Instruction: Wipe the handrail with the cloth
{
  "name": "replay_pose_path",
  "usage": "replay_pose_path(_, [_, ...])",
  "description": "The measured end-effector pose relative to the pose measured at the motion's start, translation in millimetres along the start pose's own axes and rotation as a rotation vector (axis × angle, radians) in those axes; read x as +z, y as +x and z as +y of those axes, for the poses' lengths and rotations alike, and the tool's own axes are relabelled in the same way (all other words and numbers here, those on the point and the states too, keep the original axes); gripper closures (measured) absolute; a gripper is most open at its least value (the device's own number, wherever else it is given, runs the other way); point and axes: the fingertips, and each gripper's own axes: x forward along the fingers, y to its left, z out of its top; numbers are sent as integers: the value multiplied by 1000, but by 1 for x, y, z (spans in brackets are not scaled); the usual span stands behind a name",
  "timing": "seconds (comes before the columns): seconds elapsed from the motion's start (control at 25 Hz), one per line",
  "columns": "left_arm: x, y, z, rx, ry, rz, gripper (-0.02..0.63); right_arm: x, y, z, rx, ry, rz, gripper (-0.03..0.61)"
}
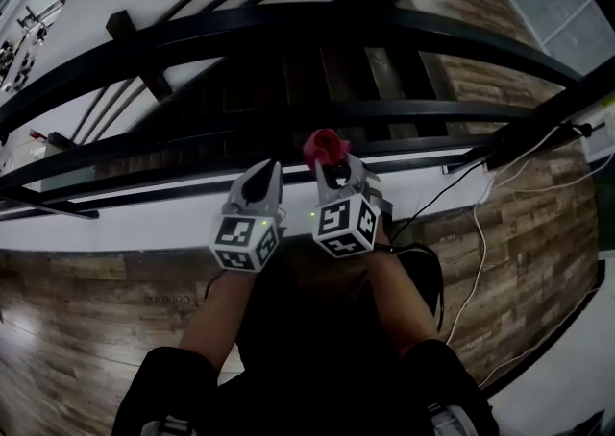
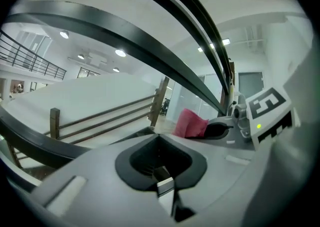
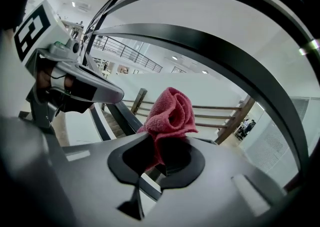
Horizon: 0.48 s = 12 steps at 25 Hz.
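Your right gripper [image 3: 159, 163] is clamped on the cloth [image 3: 170, 113]. The red fabric stands up from the jaws as a tight bunch with only a short tail pinched between them. Your left gripper [image 2: 161, 178] sits just beside it at your left, jaws together and nothing in them.

In the head view the 2 grippers hang side by side close to your body, and the cloth [image 1: 325, 146] points out toward the railing without any clear contact. The handrail [image 1: 288, 21] is the broad black top bar curving across ahead of you, with thinner lower bars [image 1: 288, 109] beneath it.

The step in hand looks like bringing the cloth up to that top bar.
- Lead with the fabric, not the jaw tips, so metal never scrapes the paint.
- The bunch is compact, so press it flat against the top face and let it spread.
- Follow the curve in 1 long pass, and tilt the gripper to keep the cloth squarely on the bar.
- Keep the grip firm, since drag could tug that short tail free.

White cables [image 1: 473, 232] trail on the floor [image 1: 77, 328] at your right, so mind your feet.
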Motion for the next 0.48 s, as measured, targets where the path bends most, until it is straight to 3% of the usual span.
replay_pose_path(0.48, [-13, 43, -66, -47, 56, -1, 615, -43, -20, -61, -31, -45, -58, 538])
